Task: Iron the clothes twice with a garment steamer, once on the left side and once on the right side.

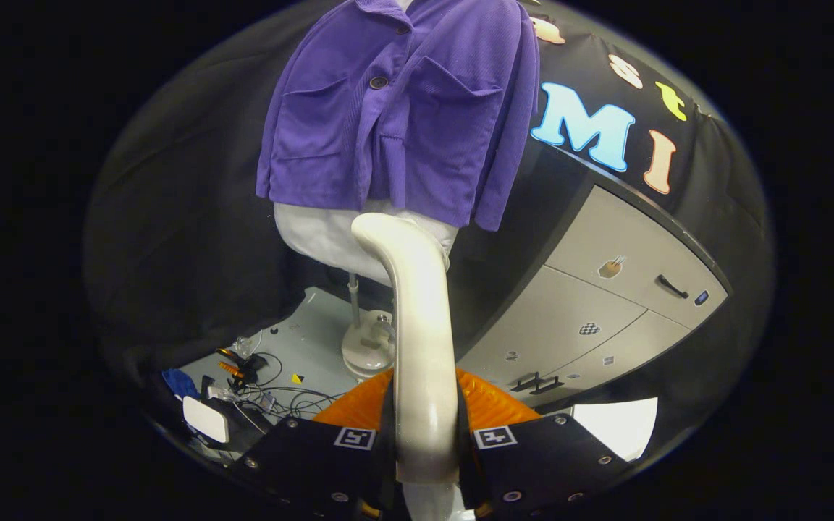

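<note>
Holding the cream garment steamer [420, 318] by its handle, my gripper [424, 441] has both fingers clamped on it. Its head curls up just under the hem of the purple jacket [402, 108], which hangs on a white mannequin [316, 235] beyond my fingers, grey cabinet [591, 304] off to the right.

Even overhead light, sharp centre, bowed fisheye edges.

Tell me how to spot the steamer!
Find the purple jacket on the white mannequin. Just below its hem rises a curved cream steamer, clamped between the gripper jaws. It is the one smooth, pale, bent handle there.
</note>
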The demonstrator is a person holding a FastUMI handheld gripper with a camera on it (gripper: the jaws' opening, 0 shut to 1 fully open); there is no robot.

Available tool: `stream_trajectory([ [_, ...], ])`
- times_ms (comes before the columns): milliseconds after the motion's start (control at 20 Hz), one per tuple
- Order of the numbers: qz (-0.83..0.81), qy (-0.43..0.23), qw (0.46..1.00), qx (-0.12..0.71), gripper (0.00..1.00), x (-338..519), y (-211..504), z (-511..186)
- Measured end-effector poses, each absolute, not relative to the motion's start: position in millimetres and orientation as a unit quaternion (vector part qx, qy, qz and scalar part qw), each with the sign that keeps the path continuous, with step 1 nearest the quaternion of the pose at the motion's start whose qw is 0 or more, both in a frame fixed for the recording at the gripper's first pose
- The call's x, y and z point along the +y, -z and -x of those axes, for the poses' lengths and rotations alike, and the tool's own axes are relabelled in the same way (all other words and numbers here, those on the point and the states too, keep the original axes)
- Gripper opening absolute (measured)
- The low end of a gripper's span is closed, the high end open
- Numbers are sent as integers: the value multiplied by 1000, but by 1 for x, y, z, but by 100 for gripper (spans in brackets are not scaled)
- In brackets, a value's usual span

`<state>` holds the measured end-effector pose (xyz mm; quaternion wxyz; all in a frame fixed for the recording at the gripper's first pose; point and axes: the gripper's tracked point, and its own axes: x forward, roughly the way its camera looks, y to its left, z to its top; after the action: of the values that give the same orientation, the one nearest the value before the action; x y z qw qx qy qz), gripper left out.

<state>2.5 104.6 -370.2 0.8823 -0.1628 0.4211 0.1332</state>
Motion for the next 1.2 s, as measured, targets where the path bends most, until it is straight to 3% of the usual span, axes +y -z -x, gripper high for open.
stream_trajectory([
  [350, 101, -186, 909, 360, 35, 167, 280, 2],
  [700, 126, -255, 927, 243, 35, 247, 188, -35],
  [1200, 118, -245, 958, 85, 35, 319, 61, -95],
])
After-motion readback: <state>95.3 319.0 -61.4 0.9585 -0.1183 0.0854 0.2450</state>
